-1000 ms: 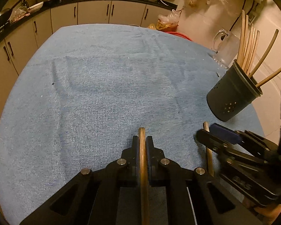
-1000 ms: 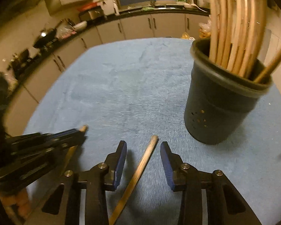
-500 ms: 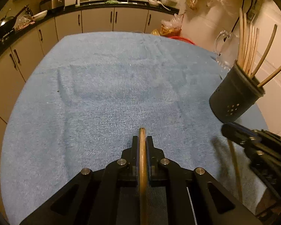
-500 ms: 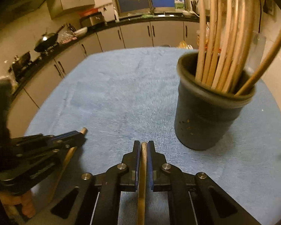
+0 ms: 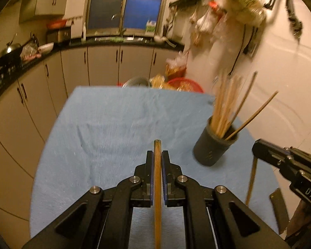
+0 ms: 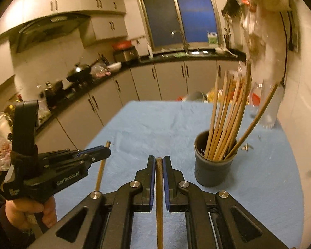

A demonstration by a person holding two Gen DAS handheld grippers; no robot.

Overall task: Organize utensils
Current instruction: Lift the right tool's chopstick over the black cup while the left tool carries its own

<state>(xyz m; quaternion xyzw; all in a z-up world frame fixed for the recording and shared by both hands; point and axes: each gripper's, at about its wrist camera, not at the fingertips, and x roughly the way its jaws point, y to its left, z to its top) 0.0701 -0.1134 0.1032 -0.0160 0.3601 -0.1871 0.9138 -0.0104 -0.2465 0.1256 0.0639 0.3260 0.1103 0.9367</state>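
My left gripper [image 5: 157, 155] is shut on a wooden chopstick [image 5: 157, 186] that runs back between its pads, raised above the blue cloth [image 5: 114, 128]. The right gripper [image 6: 159, 161] is likewise shut on a second chopstick [image 6: 159, 197], also lifted off the cloth. A dark round holder [image 6: 213, 166] with several chopsticks stands ahead and right of the right gripper; in the left wrist view the holder [image 5: 214, 147] sits to the right. Each view shows the other gripper from the side: the right one [image 5: 259, 147] with its stick hanging below, the left one [image 6: 105, 151] held by a hand [image 6: 31, 209].
The cloth covers a table whose far edge [image 5: 134, 88] faces kitchen cabinets [image 5: 105, 66]. A clear glass jug [image 6: 269, 108] stands behind the holder by the wall. Bags [image 5: 238, 16] hang on the right wall. Red bowls and bags [image 5: 182, 82] sit beyond the table.
The right gripper closed on the chopstick that lay between its fingers. Both grippers then rose with their chopsticks, and the views tilted up toward the kitchen.
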